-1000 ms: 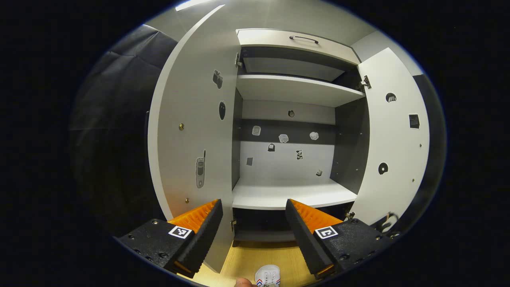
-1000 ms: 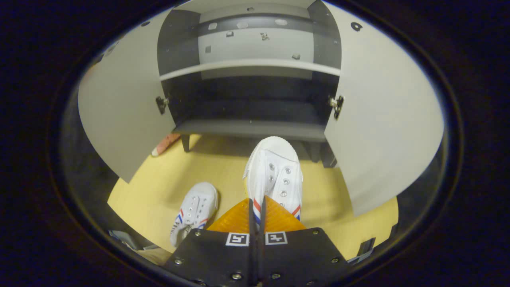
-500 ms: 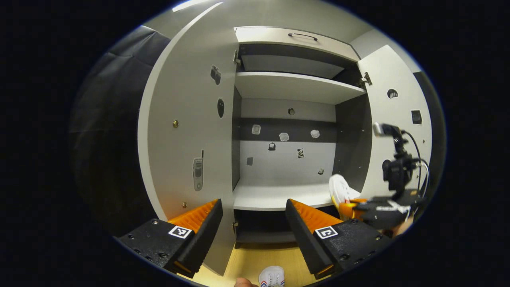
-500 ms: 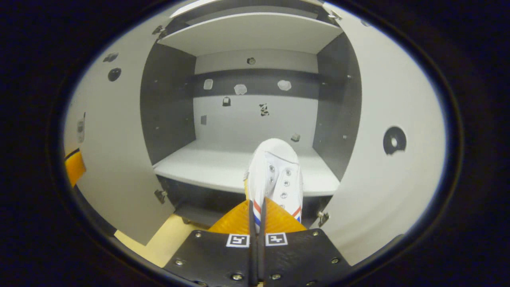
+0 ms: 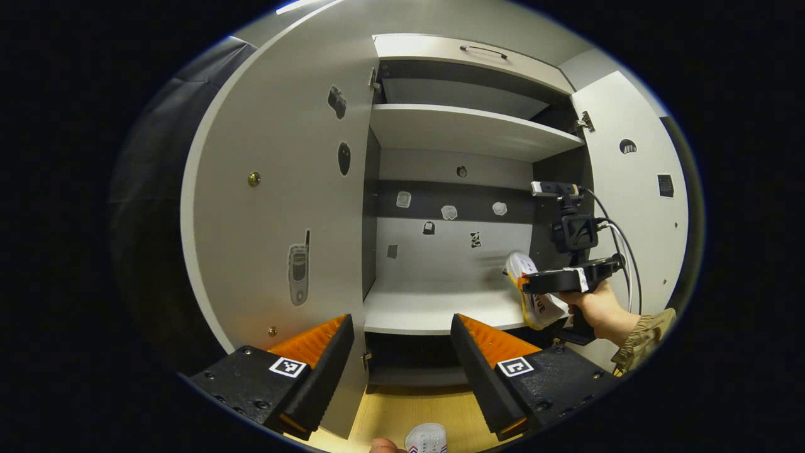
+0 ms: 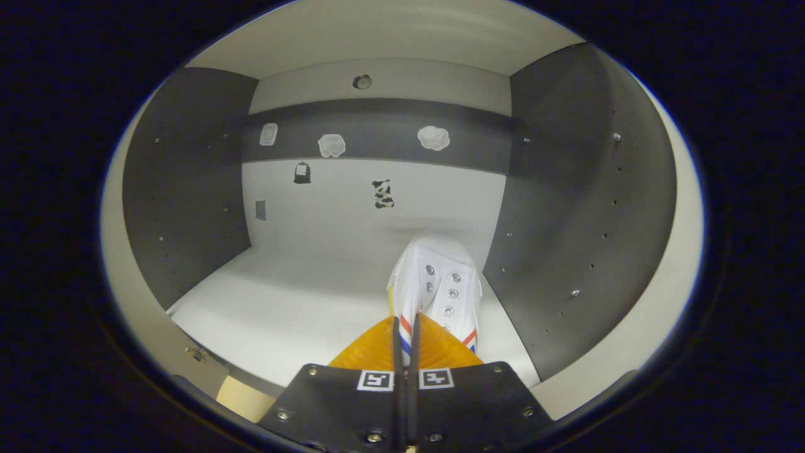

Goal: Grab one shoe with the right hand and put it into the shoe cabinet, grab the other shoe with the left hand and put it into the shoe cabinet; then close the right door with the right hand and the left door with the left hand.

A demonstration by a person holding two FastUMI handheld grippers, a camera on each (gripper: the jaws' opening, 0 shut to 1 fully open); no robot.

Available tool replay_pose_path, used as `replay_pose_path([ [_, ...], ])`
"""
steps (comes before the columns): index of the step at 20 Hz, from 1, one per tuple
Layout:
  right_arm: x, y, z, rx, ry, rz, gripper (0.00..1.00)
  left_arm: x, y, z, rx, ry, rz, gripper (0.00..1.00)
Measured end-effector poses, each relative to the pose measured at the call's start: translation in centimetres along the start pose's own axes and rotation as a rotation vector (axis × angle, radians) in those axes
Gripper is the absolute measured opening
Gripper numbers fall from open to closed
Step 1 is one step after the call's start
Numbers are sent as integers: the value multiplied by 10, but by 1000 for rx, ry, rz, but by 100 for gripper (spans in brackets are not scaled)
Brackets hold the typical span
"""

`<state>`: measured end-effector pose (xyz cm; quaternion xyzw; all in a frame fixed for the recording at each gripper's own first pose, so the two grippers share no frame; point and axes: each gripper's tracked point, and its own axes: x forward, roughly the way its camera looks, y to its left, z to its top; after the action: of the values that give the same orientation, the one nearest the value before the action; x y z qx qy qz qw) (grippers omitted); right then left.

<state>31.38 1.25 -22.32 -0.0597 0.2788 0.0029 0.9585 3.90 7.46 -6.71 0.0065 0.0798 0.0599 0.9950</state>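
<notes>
A white shoe with red and blue stripes hangs toe-first inside the shoe cabinet, over the right part of the white middle shelf. My right gripper is shut on its heel end. From the left gripper view, this shoe tilts at the shelf's front right, held by the right gripper in a person's hand. My left gripper stands open and empty in front of the cabinet. The other white shoe lies on the wooden floor below it.
Both cabinet doors stand wide open: the left door and the right door. The dark right inner wall is close beside the held shoe. An upper shelf and a drawer sit above.
My right gripper has lifted its shoe off the floor and carried it forward into the middle compartment. My left gripper has stayed open and has hardly moved.
</notes>
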Motion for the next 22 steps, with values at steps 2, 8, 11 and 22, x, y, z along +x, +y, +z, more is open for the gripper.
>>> replay_pose_path([
  [2, 11, 1, -7, 21, 31, 5, 0, 6, -1, -1, 1, 5, -4, 95],
  [8, 40, 3, -23, 14, 70, -4, 0, 17, -3, -13, -3, 43, -21, 95],
  [11, 54, 1, -19, -1, 61, -12, 0, 19, -4, -19, 0, 56, -27, 95],
  [22, 6, -7, 42, 35, -121, -12, 20, 23, -16, -113, 35, 260, -87, 95],
])
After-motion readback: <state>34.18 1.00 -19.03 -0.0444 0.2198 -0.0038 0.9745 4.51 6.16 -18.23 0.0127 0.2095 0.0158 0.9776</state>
